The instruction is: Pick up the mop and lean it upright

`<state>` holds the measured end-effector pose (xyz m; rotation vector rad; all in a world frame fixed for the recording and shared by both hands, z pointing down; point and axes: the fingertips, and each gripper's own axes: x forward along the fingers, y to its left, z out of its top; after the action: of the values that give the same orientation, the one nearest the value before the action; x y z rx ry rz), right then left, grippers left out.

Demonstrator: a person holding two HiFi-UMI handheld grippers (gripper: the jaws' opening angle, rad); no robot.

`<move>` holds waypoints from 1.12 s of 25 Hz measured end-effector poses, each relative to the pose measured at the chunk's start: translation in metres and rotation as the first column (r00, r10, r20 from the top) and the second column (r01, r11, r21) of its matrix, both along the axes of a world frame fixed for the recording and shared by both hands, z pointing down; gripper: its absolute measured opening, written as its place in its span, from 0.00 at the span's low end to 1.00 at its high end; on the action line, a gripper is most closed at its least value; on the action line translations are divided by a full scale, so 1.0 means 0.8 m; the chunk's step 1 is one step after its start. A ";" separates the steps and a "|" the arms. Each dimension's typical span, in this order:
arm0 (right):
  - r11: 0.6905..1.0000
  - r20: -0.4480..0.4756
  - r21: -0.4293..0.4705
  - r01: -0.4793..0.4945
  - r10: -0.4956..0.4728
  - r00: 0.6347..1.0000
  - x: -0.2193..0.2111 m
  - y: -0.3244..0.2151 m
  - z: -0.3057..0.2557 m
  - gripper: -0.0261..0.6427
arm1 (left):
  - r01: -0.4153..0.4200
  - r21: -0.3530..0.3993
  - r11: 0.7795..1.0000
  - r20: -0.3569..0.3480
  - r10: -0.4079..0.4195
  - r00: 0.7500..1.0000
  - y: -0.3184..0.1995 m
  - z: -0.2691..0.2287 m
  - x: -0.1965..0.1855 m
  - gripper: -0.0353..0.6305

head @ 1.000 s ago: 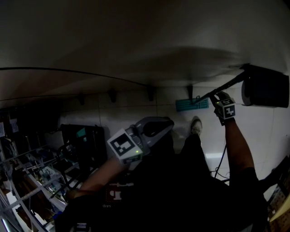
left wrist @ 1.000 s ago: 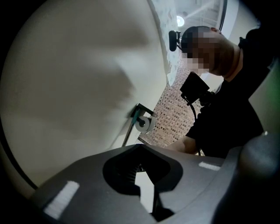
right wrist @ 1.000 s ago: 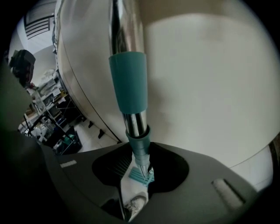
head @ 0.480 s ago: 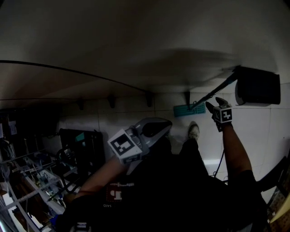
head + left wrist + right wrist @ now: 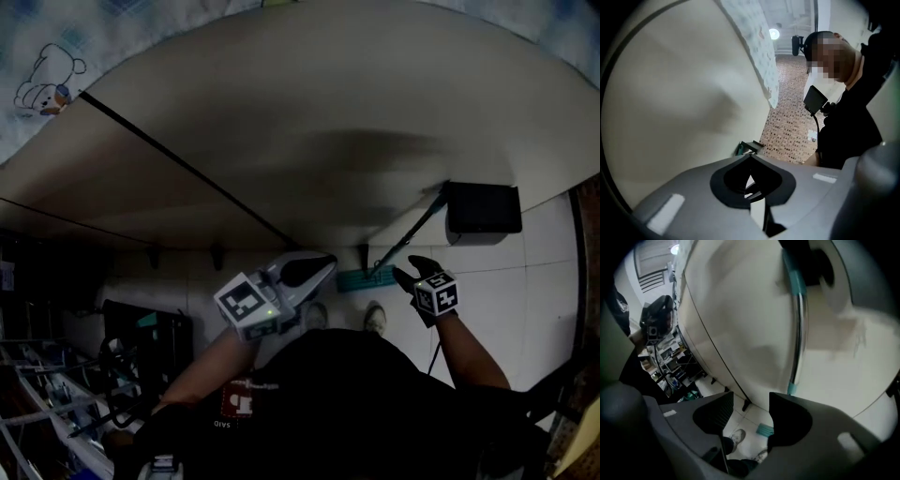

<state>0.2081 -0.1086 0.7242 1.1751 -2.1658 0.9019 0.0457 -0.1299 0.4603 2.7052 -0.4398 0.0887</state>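
Note:
The mop leans upright: its thin dark handle [image 5: 408, 234] rises from the teal head [image 5: 354, 279] on the floor to a black box on the wall. In the right gripper view the chrome handle [image 5: 799, 324] stands ahead of the jaws, with the teal head [image 5: 765, 430] below. My right gripper [image 5: 405, 274] hovers just right of the handle, apart from it. Its jaws [image 5: 751, 401] are closing with nothing between them. My left gripper [image 5: 328, 262] is shut and empty, held left of the mop head, tips together [image 5: 750, 157].
A large cream panel [image 5: 281, 122] fills the upper view, with bear-print cloth [image 5: 42, 80] at its top left. The black box [image 5: 483, 208] is at the right. Wire shelves [image 5: 56, 394] crowd the lower left. My shoes [image 5: 375, 319] stand on the white tiled floor [image 5: 534, 281].
The right gripper was on the mop handle, then opened and drew back down and left. The handle stays leaning against the black box. The head view has tilted upward.

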 end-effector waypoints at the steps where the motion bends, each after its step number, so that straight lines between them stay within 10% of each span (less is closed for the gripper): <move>1: 0.999 0.012 0.035 0.006 -0.007 1.000 -0.003 -0.008 -0.025 0.41 | 0.011 0.017 1.000 -0.011 -0.011 1.000 -0.006 -0.011 -0.002 0.05; 7: 0.956 0.098 0.293 0.008 -0.038 0.995 -0.024 -0.056 -0.223 0.32 | 0.088 0.132 0.987 -0.079 -0.078 0.994 -0.033 -0.079 -0.033 0.05; 16: 0.793 0.122 0.608 -0.031 -0.055 0.991 -0.019 -0.085 -0.505 0.19 | 0.209 0.251 0.945 -0.196 -0.162 0.967 -0.064 -0.224 -0.079 0.05; 23: 0.726 0.135 0.686 -0.051 -0.058 0.989 -0.010 -0.080 -0.610 0.07 | 0.238 0.321 0.917 -0.227 -0.169 0.959 -0.065 -0.292 -0.099 0.05; 28: 0.733 0.154 0.680 -0.015 -0.122 0.981 -0.025 -0.070 -0.623 0.06 | 0.242 0.335 0.911 -0.226 -0.172 0.959 -0.054 -0.309 -0.105 0.05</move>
<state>0.1882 -0.1643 0.2261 1.3699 -2.7922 0.1580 -0.0384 -0.1731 0.2128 2.9602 -0.7448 -0.3440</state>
